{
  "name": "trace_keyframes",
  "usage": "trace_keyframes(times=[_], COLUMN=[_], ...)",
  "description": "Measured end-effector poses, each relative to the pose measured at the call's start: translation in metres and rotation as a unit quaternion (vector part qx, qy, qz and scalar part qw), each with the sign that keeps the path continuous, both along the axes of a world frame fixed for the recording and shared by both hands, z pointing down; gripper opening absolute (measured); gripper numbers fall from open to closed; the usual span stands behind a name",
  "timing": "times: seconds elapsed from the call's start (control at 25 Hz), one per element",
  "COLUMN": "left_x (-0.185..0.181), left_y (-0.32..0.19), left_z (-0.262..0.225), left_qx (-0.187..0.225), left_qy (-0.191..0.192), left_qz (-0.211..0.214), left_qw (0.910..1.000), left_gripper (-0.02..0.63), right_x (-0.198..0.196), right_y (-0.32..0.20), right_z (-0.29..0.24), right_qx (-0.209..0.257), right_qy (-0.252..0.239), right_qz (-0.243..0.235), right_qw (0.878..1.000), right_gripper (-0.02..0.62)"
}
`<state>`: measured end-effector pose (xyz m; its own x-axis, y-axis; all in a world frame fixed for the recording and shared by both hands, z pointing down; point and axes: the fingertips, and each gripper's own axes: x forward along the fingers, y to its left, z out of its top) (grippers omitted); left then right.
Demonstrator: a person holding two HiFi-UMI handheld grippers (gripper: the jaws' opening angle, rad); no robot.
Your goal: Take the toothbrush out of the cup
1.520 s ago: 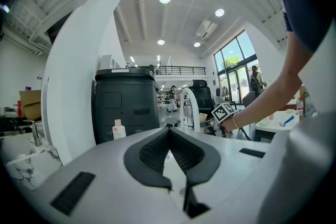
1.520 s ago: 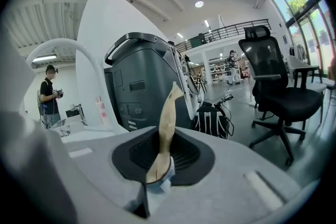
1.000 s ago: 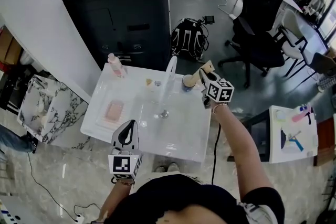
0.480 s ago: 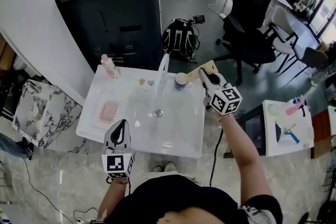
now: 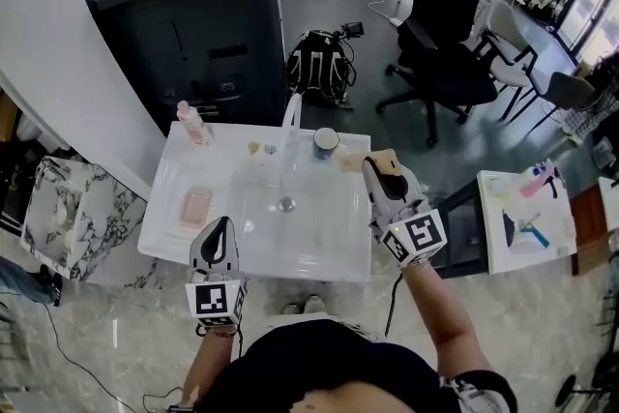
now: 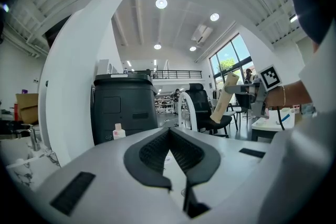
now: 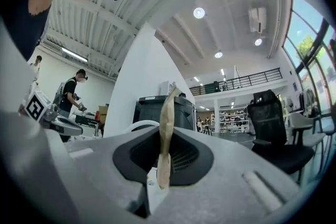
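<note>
The left gripper [image 5: 220,225] hovers over the front left rim of the white washbasin [image 5: 174,237], its jaws closed together with nothing between them. At the back of the basin, right of the curved faucet [image 5: 289,114], stands the cup [image 5: 325,142]. To the right of the cup and clear of it, the right gripper [image 5: 374,166] has its jaws clamped on the tan toothbrush [image 7: 167,113], which sticks up beyond the jaws over the basin's right rim.

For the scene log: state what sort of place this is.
Probably an open-plan office or lab: a white washbasin with a faucet stands beside a large black copier, with office chairs behind.
</note>
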<state>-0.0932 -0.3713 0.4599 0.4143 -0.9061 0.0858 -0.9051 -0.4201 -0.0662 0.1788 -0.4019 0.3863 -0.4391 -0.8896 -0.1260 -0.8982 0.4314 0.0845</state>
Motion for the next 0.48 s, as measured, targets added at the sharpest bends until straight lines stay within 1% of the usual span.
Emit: trace_keyframes(times=[0.24,0.48], left_x=[0.002,0.009], left_y=[0.002,0.009], left_z=[0.0,-0.002], left_qx=[0.003,0.006], left_qy=[0.001,0.001], left_qz=[0.008,0.016], left_qw=[1.0,0.9999], left_gripper=[0.002,0.002], right_x=[-0.001,0.003], right_y=[0.04,0.065], right_z=[0.006,0.023], right_qx=[0.006,-0.018], right_qy=[0.012,-0.003], right_qz=[0.041,0.064], right_qw=[0.999,0.998], right_gripper=[0.034,0.034])
